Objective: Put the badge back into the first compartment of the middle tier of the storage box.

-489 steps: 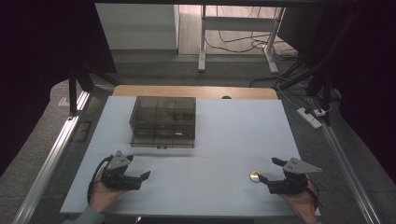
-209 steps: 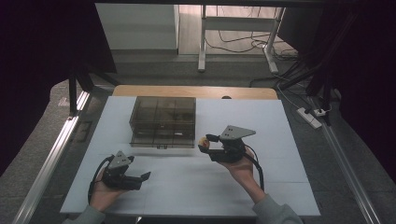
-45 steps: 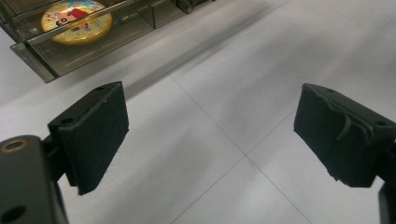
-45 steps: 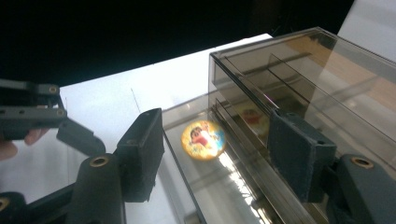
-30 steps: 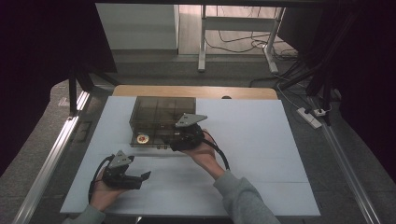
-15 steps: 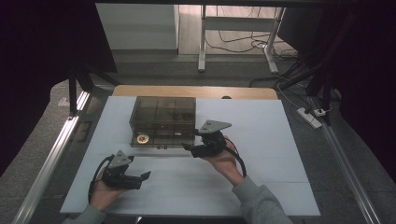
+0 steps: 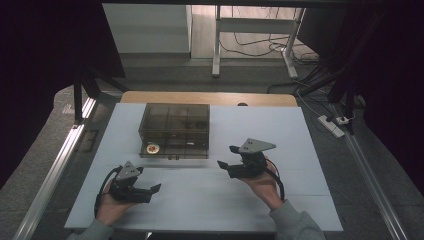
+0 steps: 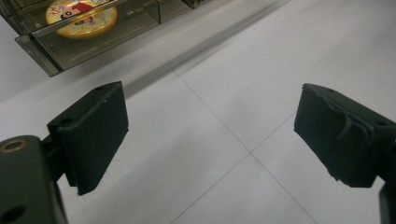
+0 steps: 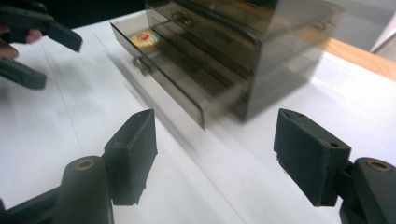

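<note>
A smoky clear drawer box (image 7: 174, 125) stands at the table's middle back, its bottom drawer (image 7: 172, 151) pulled out. A round yellow cartoon disc (image 7: 152, 148) lies at the left end of that drawer, and the same disc (image 8: 81, 16) shows in the left gripper view. My right gripper (image 7: 226, 157) hovers open to the right of the drawer, nothing between its jaws; it looks at the drawer box (image 9: 224, 51) and the disc (image 9: 144, 38). My left gripper (image 7: 151, 189) rests open near the front left, empty, pointing right.
The white table (image 7: 300, 145) has bare room to the right and along the front. A wooden strip (image 7: 210, 98) runs along its far edge. The other hand's gripper (image 9: 32, 42) shows at the top left of the right gripper view.
My right gripper has pulled back from the drawer, rightward and toward the person, with its jaws open. The disc stays in the drawer. The left gripper has not moved.
</note>
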Available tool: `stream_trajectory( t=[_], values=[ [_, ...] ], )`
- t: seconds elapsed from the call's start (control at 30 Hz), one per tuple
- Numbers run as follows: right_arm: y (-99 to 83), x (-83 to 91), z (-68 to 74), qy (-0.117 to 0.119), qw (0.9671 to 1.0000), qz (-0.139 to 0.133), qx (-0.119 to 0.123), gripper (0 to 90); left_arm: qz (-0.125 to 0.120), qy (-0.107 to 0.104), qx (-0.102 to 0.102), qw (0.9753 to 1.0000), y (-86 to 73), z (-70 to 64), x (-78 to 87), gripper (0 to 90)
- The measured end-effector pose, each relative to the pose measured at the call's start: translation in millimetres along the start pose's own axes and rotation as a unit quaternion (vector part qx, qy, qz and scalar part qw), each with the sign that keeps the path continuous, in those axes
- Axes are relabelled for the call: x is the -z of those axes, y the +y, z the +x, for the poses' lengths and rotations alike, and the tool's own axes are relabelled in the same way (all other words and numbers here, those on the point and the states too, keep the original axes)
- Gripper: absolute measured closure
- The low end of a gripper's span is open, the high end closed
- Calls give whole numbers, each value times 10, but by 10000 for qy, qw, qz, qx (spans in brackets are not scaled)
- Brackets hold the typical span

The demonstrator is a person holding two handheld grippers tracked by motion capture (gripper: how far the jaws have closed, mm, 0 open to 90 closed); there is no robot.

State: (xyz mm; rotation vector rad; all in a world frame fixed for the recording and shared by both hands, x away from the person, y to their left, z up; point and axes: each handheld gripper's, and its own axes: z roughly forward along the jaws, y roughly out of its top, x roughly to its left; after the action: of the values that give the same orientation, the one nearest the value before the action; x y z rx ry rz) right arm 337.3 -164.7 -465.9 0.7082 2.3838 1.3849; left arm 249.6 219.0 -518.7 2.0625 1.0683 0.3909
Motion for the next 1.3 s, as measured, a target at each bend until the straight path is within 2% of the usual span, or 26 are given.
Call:
stream_trajectory(
  t=[0.17,0.53,0.7,0.97,1.1,1.3],
  values=[
    [-209,212,-83,-186,9998,47,-83,294,-6,-16,0,10000,-8,3,4,102],
    [-646,704,-222,-397,9988,-54,-280,270,-23,-42,-37,10000,-18,-14,17,103],
    [-841,865,-288,-585,9974,61,-428,267,-18,-37,-42,10000,-15,-13,14,103],
    [-1080,1049,-408,-679,9962,116,-533,254,-30,-19,-31,10000,-14,-11,14,103],
    [-1112,1086,-450,-755,9958,167,-493,254,-22,-13,-38,10000,-10,-11,9,103],
    [-1110,1064,-449,-687,9967,156,-397,254,-28,-10,-29,10000,-8,-8,8,103]
  ],
)
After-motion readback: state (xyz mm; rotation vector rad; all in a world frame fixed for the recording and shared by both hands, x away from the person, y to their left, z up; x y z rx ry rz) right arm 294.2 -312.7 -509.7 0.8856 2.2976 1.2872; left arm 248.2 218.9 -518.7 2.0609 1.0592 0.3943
